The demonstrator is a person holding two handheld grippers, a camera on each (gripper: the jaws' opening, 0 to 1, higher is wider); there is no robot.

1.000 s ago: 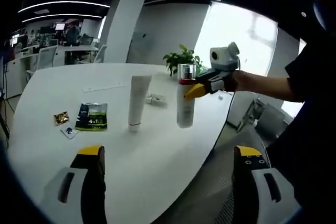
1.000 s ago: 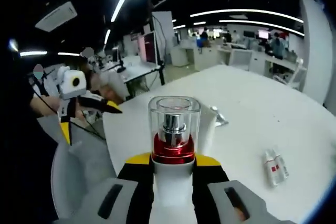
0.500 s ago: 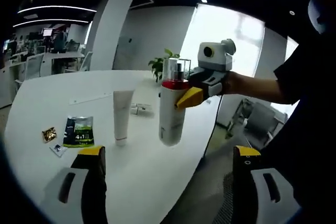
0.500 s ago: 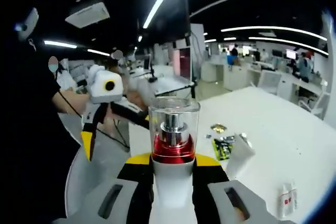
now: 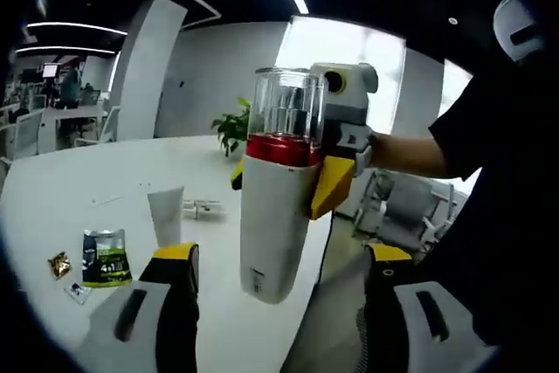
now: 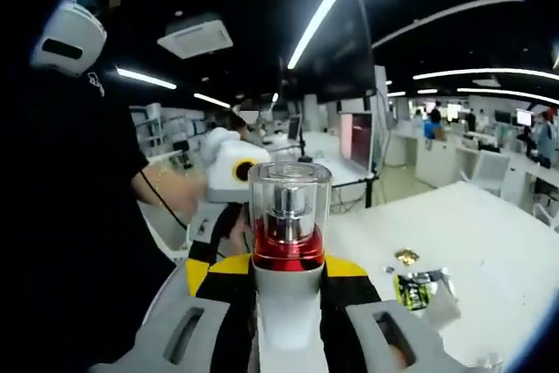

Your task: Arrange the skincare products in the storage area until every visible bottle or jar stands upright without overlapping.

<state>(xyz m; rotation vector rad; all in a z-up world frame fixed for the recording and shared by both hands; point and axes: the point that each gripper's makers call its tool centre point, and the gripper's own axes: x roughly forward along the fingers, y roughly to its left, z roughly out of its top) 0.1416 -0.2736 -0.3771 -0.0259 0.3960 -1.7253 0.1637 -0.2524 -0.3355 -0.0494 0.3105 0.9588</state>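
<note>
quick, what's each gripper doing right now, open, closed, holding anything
Left gripper: open, holding nothing.
Right gripper: shut on the white pump bottle with red collar and clear cap.

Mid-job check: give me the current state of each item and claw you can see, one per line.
Pump bottle: held off the table, roughly upright, clear cap on.
Right claw: shut on the pump bottle below its red collar.
Left claw: open, holding nothing.
White tube: standing on its cap on the table.
Green sachet: lying flat.
Gold packet: lying flat.
</note>
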